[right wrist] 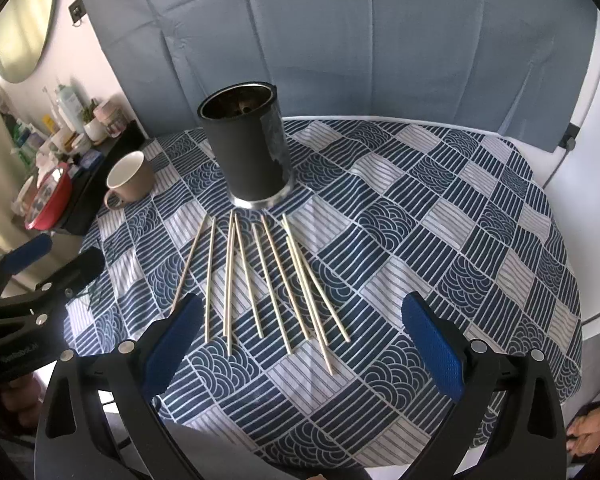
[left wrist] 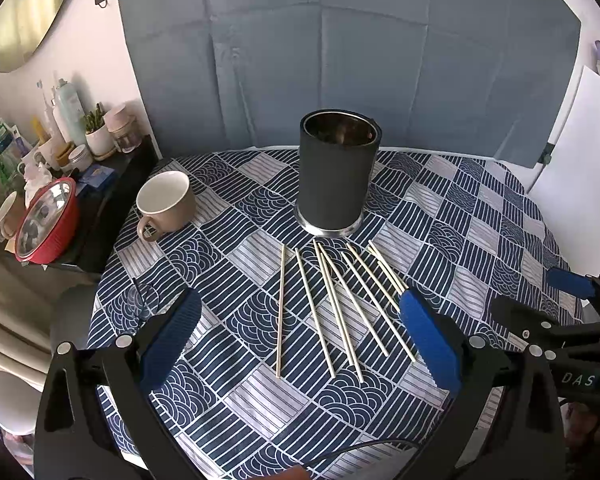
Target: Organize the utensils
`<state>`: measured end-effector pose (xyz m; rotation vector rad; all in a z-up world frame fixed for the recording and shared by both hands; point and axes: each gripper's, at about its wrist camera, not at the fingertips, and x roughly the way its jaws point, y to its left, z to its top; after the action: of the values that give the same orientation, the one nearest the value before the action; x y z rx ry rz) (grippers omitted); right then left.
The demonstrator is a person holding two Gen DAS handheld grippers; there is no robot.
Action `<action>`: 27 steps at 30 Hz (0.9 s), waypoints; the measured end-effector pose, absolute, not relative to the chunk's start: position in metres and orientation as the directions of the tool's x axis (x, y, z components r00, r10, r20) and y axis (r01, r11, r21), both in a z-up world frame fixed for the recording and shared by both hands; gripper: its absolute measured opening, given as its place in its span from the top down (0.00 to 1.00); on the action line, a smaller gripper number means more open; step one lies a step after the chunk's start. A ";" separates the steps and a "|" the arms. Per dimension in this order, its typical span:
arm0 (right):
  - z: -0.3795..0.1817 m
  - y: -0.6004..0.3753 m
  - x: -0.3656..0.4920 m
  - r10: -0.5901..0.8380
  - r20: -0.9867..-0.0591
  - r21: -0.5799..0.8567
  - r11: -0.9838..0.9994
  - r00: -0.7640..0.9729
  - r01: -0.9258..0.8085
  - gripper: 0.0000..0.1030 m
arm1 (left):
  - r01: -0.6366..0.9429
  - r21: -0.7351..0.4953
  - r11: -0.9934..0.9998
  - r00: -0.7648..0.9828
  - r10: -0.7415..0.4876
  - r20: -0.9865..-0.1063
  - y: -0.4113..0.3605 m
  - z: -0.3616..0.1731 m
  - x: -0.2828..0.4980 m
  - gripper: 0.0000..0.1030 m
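Several pale wooden chopsticks (left wrist: 332, 304) lie fanned out on the blue patterned tablecloth (left wrist: 260, 400), in front of a tall black cylindrical holder (left wrist: 336, 176) that stands upright and looks empty. In the right wrist view the chopsticks (right wrist: 268, 280) and the holder (right wrist: 248, 148) sit left of centre. My left gripper (left wrist: 300, 320) is open and empty, above the near ends of the chopsticks. My right gripper (right wrist: 300, 320) is open and empty, over the near ends too. Each gripper shows at the edge of the other's view.
A beige mug (left wrist: 166, 202) stands at the table's far left. A dark side shelf (left wrist: 112, 196) left of the table holds a red bowl (left wrist: 48, 224), bottles and jars. A grey-blue cloth backdrop (left wrist: 340, 60) hangs behind the table.
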<state>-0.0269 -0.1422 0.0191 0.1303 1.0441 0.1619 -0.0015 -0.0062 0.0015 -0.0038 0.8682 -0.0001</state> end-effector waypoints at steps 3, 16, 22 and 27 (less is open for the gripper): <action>0.020 -0.143 -0.027 0.196 -0.849 0.187 0.980 0.491 -0.067 0.07 | -0.001 -0.007 1.000 0.643 -0.005 -0.766 -0.006 -0.001 -0.001 0.06; 0.014 -0.145 -0.026 0.202 -0.854 0.204 0.978 0.480 -0.050 0.07 | 0.001 -0.008 1.000 0.628 -0.007 -0.778 -0.006 -0.006 0.002 0.06; 0.011 -0.145 -0.023 0.206 -0.857 0.209 0.977 0.473 -0.046 0.07 | -0.002 -0.009 1.000 0.619 -0.006 -0.785 -0.004 -0.008 0.006 0.06; 0.006 -0.146 -0.018 0.209 -0.863 0.215 0.976 0.460 -0.041 0.07 | 0.000 -0.007 1.000 0.607 -0.006 -0.795 -0.006 -0.011 0.011 0.06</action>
<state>-0.0179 -0.1463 0.0061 0.1724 1.0828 0.1546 0.0106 -0.0061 -0.0114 -0.0067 0.9188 -0.0038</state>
